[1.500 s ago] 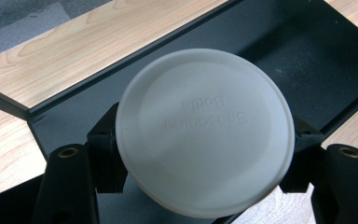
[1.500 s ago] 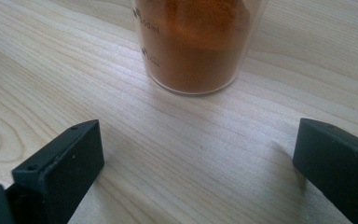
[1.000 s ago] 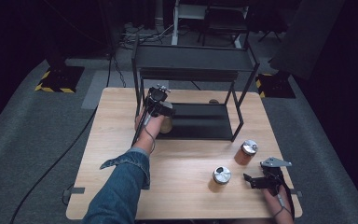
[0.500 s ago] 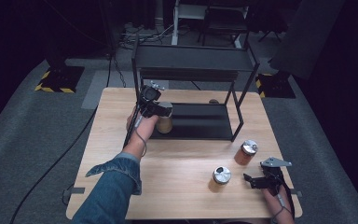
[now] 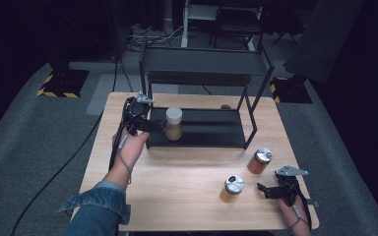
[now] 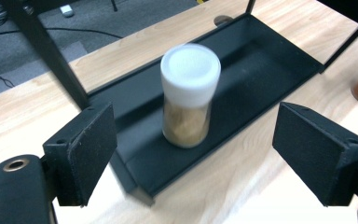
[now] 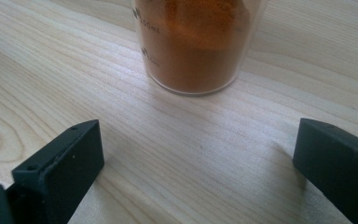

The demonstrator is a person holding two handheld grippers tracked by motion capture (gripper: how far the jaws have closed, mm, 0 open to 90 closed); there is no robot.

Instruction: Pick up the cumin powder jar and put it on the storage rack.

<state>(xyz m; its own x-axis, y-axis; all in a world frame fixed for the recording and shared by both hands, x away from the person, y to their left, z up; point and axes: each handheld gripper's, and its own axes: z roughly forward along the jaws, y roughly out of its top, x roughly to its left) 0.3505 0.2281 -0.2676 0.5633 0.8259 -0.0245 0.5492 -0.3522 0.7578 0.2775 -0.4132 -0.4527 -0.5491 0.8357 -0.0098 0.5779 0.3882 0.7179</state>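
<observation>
Left tongs [image 6: 193,154] just opened off white-lidded jar [image 6: 189,95]; right tongs [image 7: 196,172] apart; no legible label.

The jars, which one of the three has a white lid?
The jar standing on the black rack's lower shelf, beside the left hand-held gripper. The other two stand on the table with silver lids.

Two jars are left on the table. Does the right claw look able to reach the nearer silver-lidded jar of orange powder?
Probably yes: the right claw stands open, facing the silver-lidded jar of orange powder, with bare wooden table between.
</observation>
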